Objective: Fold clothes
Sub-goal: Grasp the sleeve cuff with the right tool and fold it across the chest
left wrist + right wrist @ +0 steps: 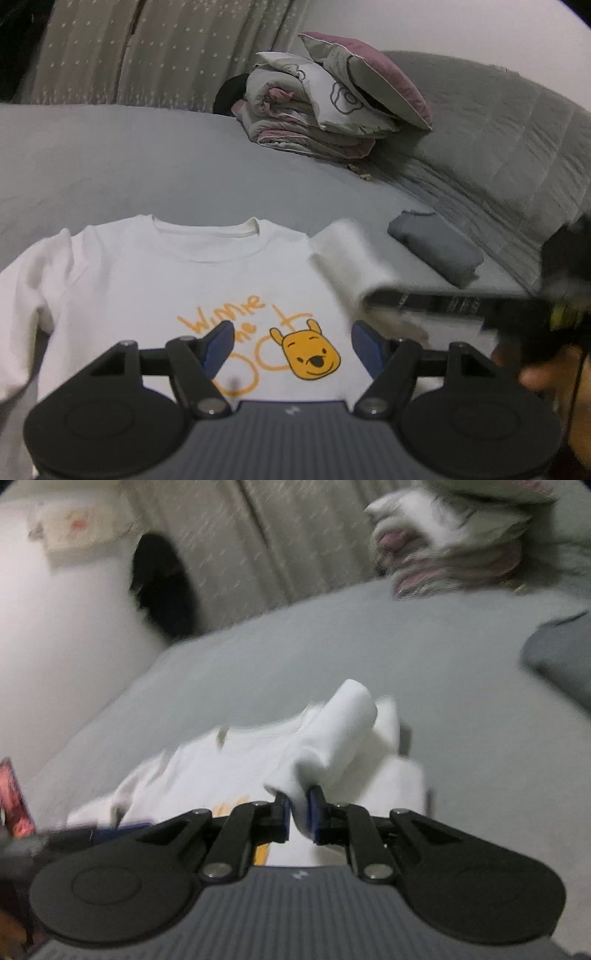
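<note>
One white long-sleeved sweatshirt point(155, 295) with an orange cartoon-bear print point(310, 354) and orange lettering lies face up on the pale grey bed sheet point(129, 166), its round neckline pointing toward the far side of the bed. The left gripper point(291, 343) hovers over the printed chest with its blue-padded fingers point(219, 343) spread wide apart and nothing between them. In the right wrist view, the right gripper point(299, 812) has its fingers point(282, 812) pinched tight on a bunched white sleeve point(332, 731) of the same sweatshirt, and the sleeve rises in a soft roll above the pads, lifted off the garment's body. The left wrist view shows that sleeve point(351, 254) raised at the sweatshirt's right shoulder, blurred, with the black arm of the right gripper beneath it and part of a person's hand point(539, 373) at the right edge. The other sleeve point(22, 295) lies along the left side of the garment. A folded dark grey garment point(436, 247) rests on the sheet, apart from the sweatshirt, near the quilted grey blanket point(498, 147). A folded grey-and-pink duvet with a pillow point(332, 99) on top sits at the far end of the bed, in front of star-patterned curtains point(147, 48).
</note>
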Motion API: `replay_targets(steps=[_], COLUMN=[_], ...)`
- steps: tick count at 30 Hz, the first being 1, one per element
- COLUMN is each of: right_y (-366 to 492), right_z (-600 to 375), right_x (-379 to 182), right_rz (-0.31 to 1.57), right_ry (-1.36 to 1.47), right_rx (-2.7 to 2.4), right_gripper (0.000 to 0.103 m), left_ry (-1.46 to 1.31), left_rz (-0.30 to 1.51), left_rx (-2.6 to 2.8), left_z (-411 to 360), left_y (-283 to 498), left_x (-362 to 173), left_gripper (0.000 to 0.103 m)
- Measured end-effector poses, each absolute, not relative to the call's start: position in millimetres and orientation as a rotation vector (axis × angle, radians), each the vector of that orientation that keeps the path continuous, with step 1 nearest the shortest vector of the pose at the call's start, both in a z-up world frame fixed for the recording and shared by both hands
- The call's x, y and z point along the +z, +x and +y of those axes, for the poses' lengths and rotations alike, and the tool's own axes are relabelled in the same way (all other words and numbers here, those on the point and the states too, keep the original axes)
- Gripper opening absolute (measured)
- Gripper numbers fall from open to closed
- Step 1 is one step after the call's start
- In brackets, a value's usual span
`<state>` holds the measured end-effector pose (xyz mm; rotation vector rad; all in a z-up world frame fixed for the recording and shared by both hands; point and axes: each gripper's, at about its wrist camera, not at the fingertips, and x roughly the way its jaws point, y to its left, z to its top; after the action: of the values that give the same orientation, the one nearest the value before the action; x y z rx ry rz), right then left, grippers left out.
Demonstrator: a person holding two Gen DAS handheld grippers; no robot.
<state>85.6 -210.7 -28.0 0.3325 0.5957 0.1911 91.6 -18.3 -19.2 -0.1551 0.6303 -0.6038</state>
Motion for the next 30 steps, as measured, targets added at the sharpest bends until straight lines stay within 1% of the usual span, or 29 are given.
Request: replay_targets(steps=[1,4,5,9,11,12,13,18,22,27,30], right_y=[88.4,93.2,93.4,87.7,86.0,85.2,83.3,66.3,56.5,58.7,58.3], right_z=[-206.0,-194.1,-191.0,-193.2,-196.1,-198.6,-201.4,-216.6,-243.4,-284.4,-293.4], right_x=[-32.8,-48.6,-52.2,-42.7,-36.7,-34.8,-32.7,-14.2,-8.1,-24.4,-30.9], right_rz=[0.624,0.692,0.704,0.711,0.723,0.726,0.726,0.685,0.666,0.746,0.787], right_ry=[0.325,0.290,0.280,0.287,0.310,0.332,0.355,0.416,0.508,0.752,0.852], right_rx=[0.207,0.208,0.206,0.211,0.220,0.229,0.240,0.276,0.203,0.092,0.090], right_gripper=[0.014,0.015,0.015,0.020,0.028,0.042,0.053,0.054,0.054,0.054,0.054], left_ry=[-0.162,-0.173,-0.173,-0.143,-0.128,-0.123,-0.123,-0.125,-0.119,-0.114,-0.115], left_rz=[0.630,0.630,0.632,0.640,0.646,0.648,0.650,0.654,0.656,0.662,0.664], left_rx=[-0.603,-0.599,-0.597,-0.589,-0.586,-0.585,-0.585,-0.581,-0.581,-0.574,-0.571], left_z=[-18.0,-18.5,-19.2,-22.0,-23.4,-23.8,-23.6,-22.6,-22.4,-21.6,-20.1], left_y=[92.3,94.4,95.0,95.2,95.2,95.5,95.8,96.4,95.1,95.0,95.5], left_x=[-19.7,-21.8,-22.7,-26.4,-27.8,-28.3,-28.6,-28.5,-28.8,-29.5,-29.4], left_gripper=[0.069,0.056,0.056,0.055,0.055,0.055,0.055,0.055,0.055,0.055,0.056])
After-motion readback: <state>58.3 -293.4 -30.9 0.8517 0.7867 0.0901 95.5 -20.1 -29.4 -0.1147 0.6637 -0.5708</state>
